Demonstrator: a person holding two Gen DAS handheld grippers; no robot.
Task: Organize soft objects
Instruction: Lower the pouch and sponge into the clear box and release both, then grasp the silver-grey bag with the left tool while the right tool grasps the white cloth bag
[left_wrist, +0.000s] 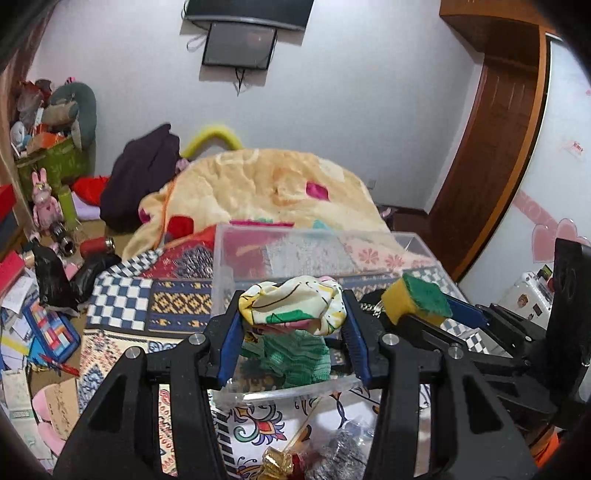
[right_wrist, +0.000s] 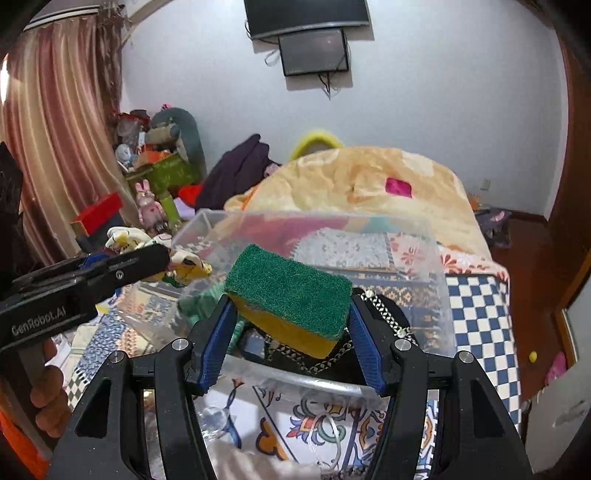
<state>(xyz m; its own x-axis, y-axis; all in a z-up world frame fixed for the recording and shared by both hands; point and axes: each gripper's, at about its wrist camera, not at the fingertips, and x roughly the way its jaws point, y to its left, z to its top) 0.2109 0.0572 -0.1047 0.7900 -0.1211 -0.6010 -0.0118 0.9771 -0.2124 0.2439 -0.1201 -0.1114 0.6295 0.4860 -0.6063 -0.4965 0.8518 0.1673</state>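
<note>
My left gripper (left_wrist: 293, 310) is shut on a crumpled patterned cloth (left_wrist: 291, 304), white with yellow, green and pink marks, held above a clear plastic box (left_wrist: 236, 236) on the bed. A green knit cloth (left_wrist: 295, 356) lies in the box below it. My right gripper (right_wrist: 290, 314) is shut on a yellow sponge with a green scouring top (right_wrist: 290, 291), held over the same clear box (right_wrist: 439, 314). A black item with a chain trim (right_wrist: 384, 310) lies in the box under the sponge. The sponge (left_wrist: 417, 299) and the cloth (right_wrist: 129, 236) each show in the other view.
The box sits on a patterned bedspread (left_wrist: 122, 302) with a peach blanket (left_wrist: 258, 184) heaped behind it. Steel wool and small gold items (left_wrist: 332, 458) lie near the front edge. Clutter covers the floor at left (left_wrist: 33, 321). A wooden door (left_wrist: 491, 155) is at right.
</note>
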